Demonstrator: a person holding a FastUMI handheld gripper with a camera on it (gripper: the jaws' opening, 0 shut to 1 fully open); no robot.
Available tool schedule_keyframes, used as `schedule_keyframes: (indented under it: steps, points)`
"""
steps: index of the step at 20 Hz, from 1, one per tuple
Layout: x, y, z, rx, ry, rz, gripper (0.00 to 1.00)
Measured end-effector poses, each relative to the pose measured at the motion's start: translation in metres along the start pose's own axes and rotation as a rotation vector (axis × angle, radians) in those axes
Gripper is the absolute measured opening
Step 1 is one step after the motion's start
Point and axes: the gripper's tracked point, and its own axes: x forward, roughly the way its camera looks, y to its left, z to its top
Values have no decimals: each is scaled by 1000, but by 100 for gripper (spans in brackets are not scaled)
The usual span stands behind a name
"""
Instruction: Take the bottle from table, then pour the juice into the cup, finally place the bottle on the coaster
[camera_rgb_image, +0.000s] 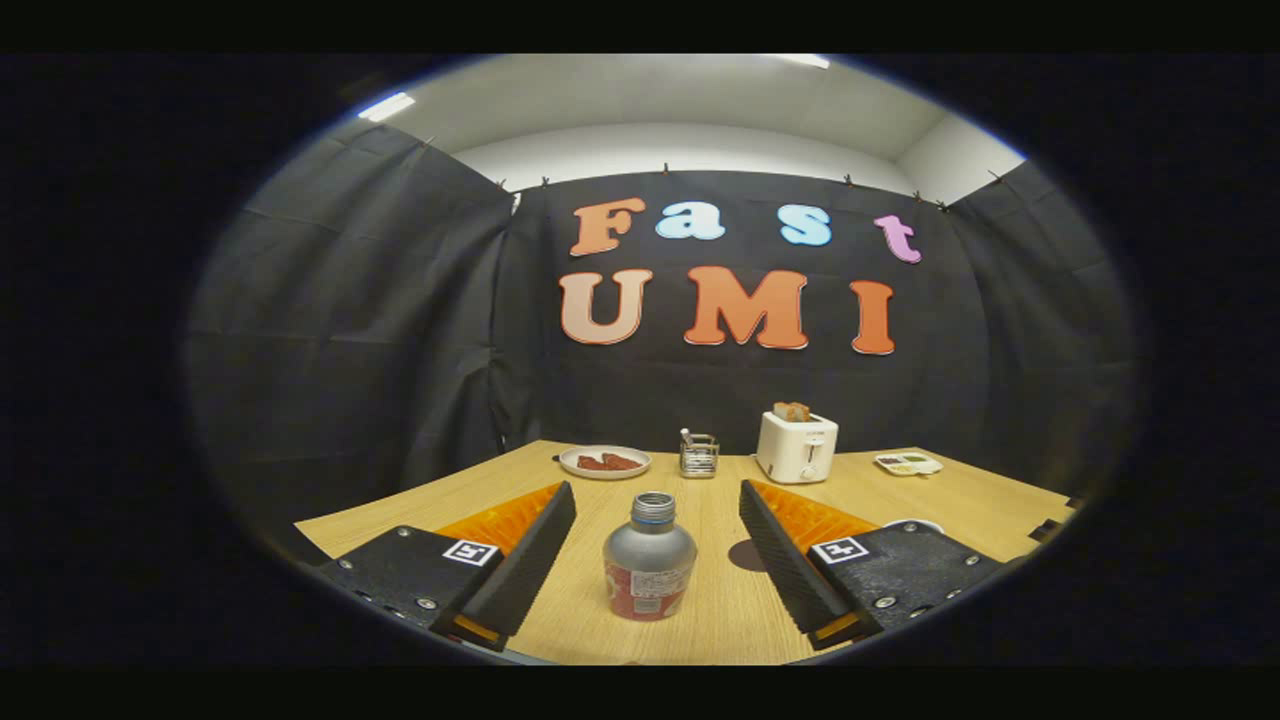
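Observation:
A squat silver bottle (650, 565) with a red label and an uncapped threaded neck stands upright on the wooden table (720, 620). It sits between the two fingers of my gripper (657, 490), which is open, with a gap on both sides of the bottle. A dark round coaster (745, 556) lies on the table right of the bottle, partly hidden by the right finger. Behind the right finger's block shows the white rim of a cup (912, 523).
At the table's far side stand a plate with brown food (604, 461), a small wire rack (699, 455), a white toaster (797, 446) holding toast, and a small sectioned dish (908, 463). Black cloth walls close the booth behind.

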Motion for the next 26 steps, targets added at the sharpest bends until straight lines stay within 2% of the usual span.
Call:
schedule_keyframes:
  steps: [10,18,23,26]
  points:
    - [19,-2,-78,-39,147,-15,98]
    - [31,4,-115,-51,223,17,98]
    - [35,5,-128,-88,248,22,94]
    - [36,8,-135,-82,259,39,88]
